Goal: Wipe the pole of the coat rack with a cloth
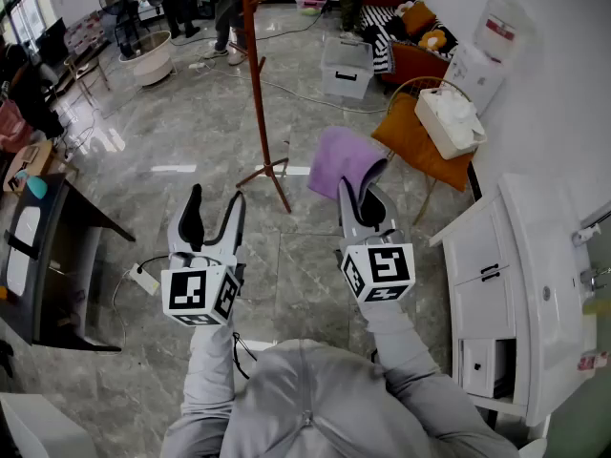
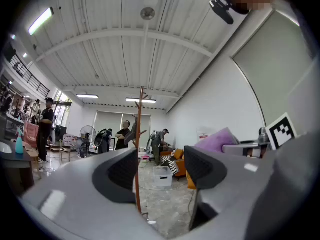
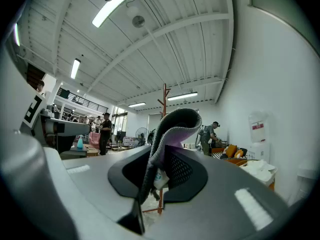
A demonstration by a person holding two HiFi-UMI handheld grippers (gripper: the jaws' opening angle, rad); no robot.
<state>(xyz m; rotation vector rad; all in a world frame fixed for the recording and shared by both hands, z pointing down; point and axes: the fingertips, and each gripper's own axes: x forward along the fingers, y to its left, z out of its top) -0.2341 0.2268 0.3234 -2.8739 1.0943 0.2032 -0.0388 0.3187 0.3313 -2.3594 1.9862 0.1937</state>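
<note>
- My right gripper (image 1: 362, 204) has its fingers (image 3: 187, 171) closed on a purple cloth (image 1: 342, 160). In the right gripper view the cloth (image 3: 172, 126) is pinched between the two dark pads, and it folds over above them like a hood.
- In the head view the loose part of the cloth hangs out past the fingertips toward the coat rack, but it is not touching it.
- My left gripper (image 1: 214, 214) holds nothing. Its fingers (image 2: 122, 171) stand apart, and in the left gripper view I see only the room through the gap between them.
- The pole of the coat rack (image 1: 256, 74) is reddish-brown wood and stands upright on the grey stone floor (image 1: 191, 141), in front of both grippers and well apart from them. Its spread feet (image 1: 272, 175) are on the floor, between the two grippers as I look down from the head view.
- In the left gripper view the pole (image 2: 137, 154) shows in the gap, close to the left finger. In the right gripper view the top of the pole (image 3: 164, 96) with its pegs rises just behind the cloth.
- Behind the rack a white storage box (image 1: 346, 65) lies on the floor. An orange chair (image 1: 415, 141) is to the right of the cloth, near the wall.
- A dark bench (image 1: 57, 246) is at my left side and a white cabinet (image 1: 492, 275) at my right.
</note>
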